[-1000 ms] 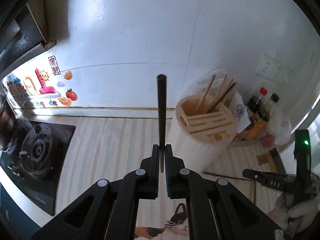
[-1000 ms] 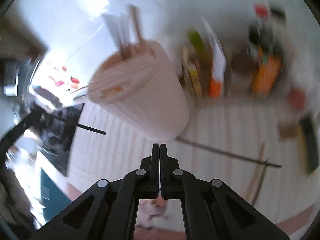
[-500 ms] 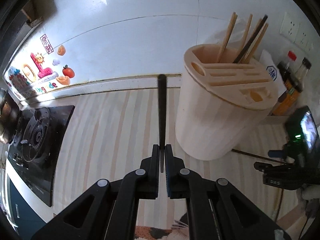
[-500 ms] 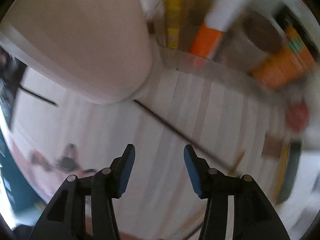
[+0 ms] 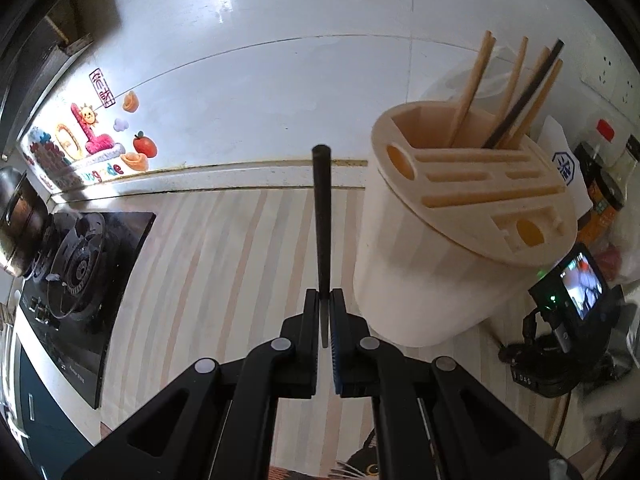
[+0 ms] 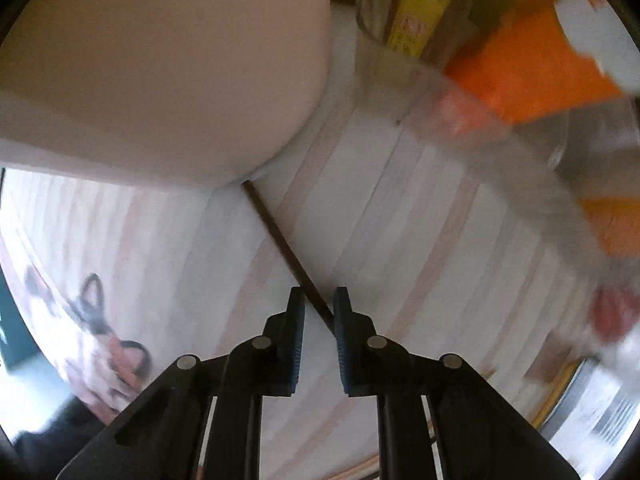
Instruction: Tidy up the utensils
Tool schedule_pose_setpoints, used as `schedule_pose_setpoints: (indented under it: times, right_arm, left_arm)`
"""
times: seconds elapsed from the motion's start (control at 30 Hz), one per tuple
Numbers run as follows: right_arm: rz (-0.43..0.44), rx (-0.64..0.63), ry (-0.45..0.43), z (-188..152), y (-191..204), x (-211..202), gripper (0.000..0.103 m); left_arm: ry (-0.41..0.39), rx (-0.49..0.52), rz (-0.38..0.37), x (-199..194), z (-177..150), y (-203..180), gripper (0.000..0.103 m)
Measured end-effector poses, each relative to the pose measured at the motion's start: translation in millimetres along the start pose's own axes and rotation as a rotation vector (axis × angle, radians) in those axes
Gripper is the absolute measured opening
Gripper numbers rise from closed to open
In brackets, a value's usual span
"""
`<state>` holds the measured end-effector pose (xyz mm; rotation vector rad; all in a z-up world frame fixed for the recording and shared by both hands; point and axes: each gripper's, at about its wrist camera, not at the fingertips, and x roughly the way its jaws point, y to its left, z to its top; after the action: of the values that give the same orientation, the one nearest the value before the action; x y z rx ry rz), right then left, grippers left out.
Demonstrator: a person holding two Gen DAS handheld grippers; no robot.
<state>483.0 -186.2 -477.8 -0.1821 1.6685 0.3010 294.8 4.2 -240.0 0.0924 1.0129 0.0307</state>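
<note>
So, left wrist view first: the left hand-held gripper (image 5: pixel 325 314) is clamped tight on a black chopstick (image 5: pixel 321 216), which sticks straight out ahead of the fingers over the striped table (image 5: pixel 224 264). Just to the right of it stands the beige utensil holder (image 5: pixel 452 248), a tub with a slotted top, and a few wooden chopsticks (image 5: pixel 472 88) plus one dark one lean in its back compartment. A gas stove (image 5: pixel 80 264) sits off to the left, cartoon stickers (image 5: pixel 84 136) are on the white wall, and some sauce bottles (image 5: pixel 600 184) are behind the holder on the right.

Right wrist view is pretty blurry. The right hand-held gripper (image 6: pixel 319 312) points down at the table, and its jaws have just been closing, though a narrow gap shows between them. A thin dark chopstick (image 6: pixel 280 240) lies on the table, running from the foot of the holder down into that gap; I can't tell if the pads are pressing on it. An orange packet (image 6: pixel 528 76) is up top right.
</note>
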Motion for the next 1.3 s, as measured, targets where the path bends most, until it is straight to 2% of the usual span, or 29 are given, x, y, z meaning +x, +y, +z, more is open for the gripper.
schedule_pose_setpoints:
  times: [0.1, 0.2, 0.27, 0.37, 0.47, 0.6, 0.73, 0.83, 0.93, 1.13, 1.17, 1.2, 1.3]
  right_arm:
    - [0.095, 0.18, 0.035, -12.9, -7.1, 6.2, 0.006]
    - [0.128, 0.262, 0.026, -27.7, -5.9, 10.5, 0.006]
    - [0.089, 0.247, -0.001, -37.9, 0.7, 10.9, 0.007]
    - [0.003, 0.158, -0.015, -40.2, 17.4, 13.1, 0.007]
    - [-0.042, 0.14, -0.031, -44.7, 28.2, 14.5, 0.006]
    - [0.022, 0.19, -0.09, -68.2, 29.1, 8.9, 0.006]
    - [0.072, 0.22, -0.224, -97.5, 25.5, -19.9, 0.006]
    - [0.058, 0.203, -0.322, -116.4, 35.7, -40.7, 0.006]
    - [0.052, 0.203, -0.435, -122.4, 37.0, -67.5, 0.006]
    - [0.101, 0.251, -0.642, -142.5, 37.4, -138.6, 0.006]
    - [0.106, 0.252, -0.664, -131.7, 42.2, -153.4, 0.006]
    - [0.114, 0.255, -0.697, -138.2, 45.1, -174.0, 0.006]
    - [0.124, 0.251, -0.78, -124.1, 38.3, -214.8, 0.006]
  left_arm:
    - [-0.001, -0.01, 0.001, -1.4, -0.2, 4.2, 0.003]
    - [-0.002, -0.016, 0.0, -3.6, -0.6, 7.3, 0.003]
    - [-0.005, -0.014, 0.001, -5.8, -0.9, 8.2, 0.003]
    - [-0.006, -0.009, 0.006, -6.5, -1.0, 8.7, 0.003]
    - [-0.004, -0.011, -0.001, -7.6, -1.1, 8.3, 0.003]
    - [-0.014, 0.007, -0.001, -16.8, -1.6, 8.4, 0.003]
    - [-0.03, 0.028, -0.012, -29.9, -2.4, 7.6, 0.003]
    - [-0.046, 0.039, -0.022, -43.3, -3.6, 7.7, 0.003]
    - [-0.058, 0.038, -0.046, -57.7, -3.0, 10.2, 0.003]
    - [-0.106, 0.038, -0.092, -93.8, 4.5, 17.1, 0.003]
    - [-0.118, 0.038, -0.104, -102.8, 7.5, 18.8, 0.003]
    - [-0.125, 0.037, -0.111, -107.5, 9.2, 20.2, 0.003]
    - [-0.165, 0.039, -0.126, -129.3, 18.1, 23.8, 0.003]
